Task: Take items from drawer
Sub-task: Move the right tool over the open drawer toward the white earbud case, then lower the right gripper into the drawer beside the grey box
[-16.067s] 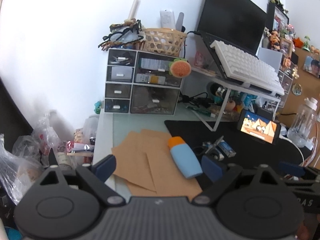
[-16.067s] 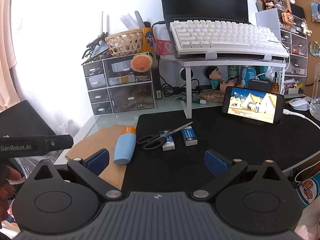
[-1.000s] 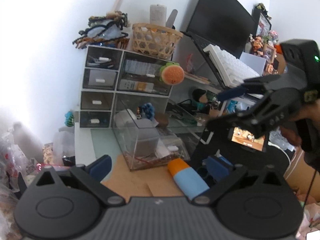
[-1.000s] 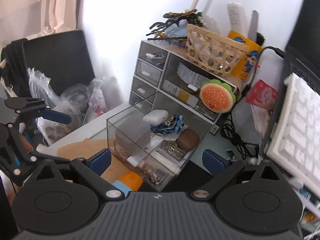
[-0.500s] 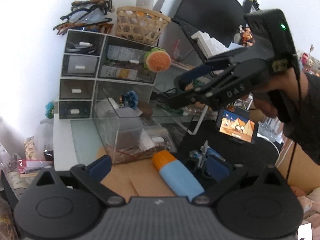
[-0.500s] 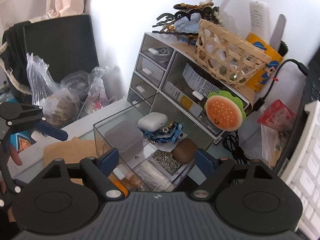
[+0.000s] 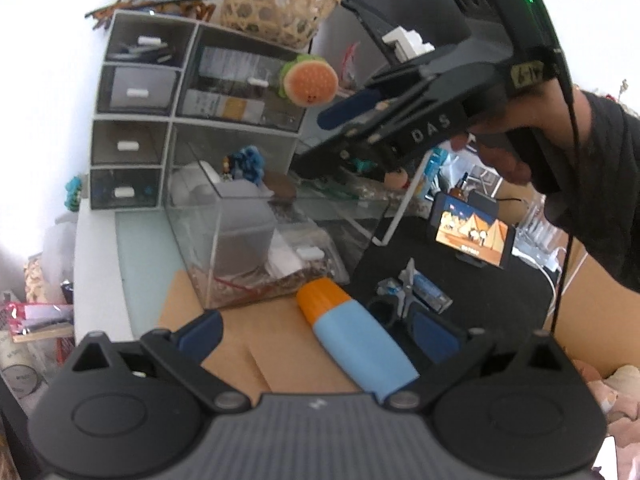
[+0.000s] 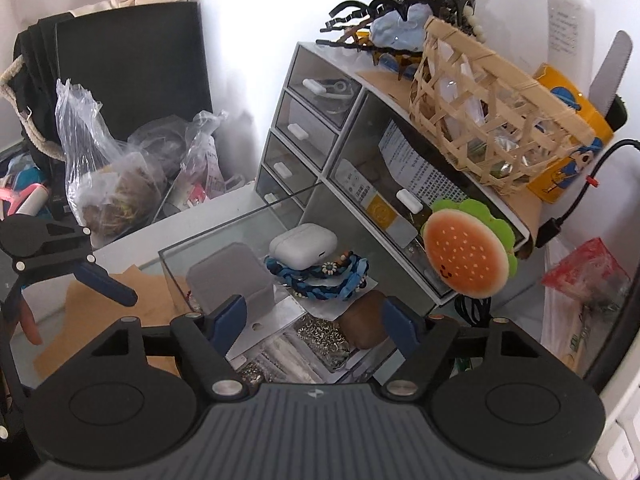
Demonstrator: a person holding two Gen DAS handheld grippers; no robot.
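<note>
A clear drawer point(image 8: 176, 276) stands pulled out of the grey drawer unit point(image 8: 312, 136) onto the desk. It holds a white earbud case point(image 8: 303, 245), blue braided bracelets point(image 8: 320, 276), a grey box point(image 8: 232, 276), a brown case point(image 8: 360, 324) and small metal bits. My right gripper point(image 8: 316, 320) hovers open just over these items, its pads either side of the bracelets and brown case, touching nothing. In the left wrist view the right gripper point(image 7: 316, 140), held in a hand, reaches over the drawer point(image 7: 200, 248). My left gripper point(image 7: 318, 334) is open, low over the desk before the drawer.
A blue bottle with an orange cap point(image 7: 352, 340) lies on brown paper point(image 7: 240, 340) between the left fingers. Scissors point(image 7: 400, 292) and a phone point(image 7: 472, 236) sit on the black mat. A burger plush point(image 8: 466, 258) hangs off the unit. Plastic bags point(image 8: 112, 168) crowd the left.
My right gripper has moved in closer and lower over the open drawer, and its fingers have narrowed a little. The left gripper has stayed low in front of the drawer.
</note>
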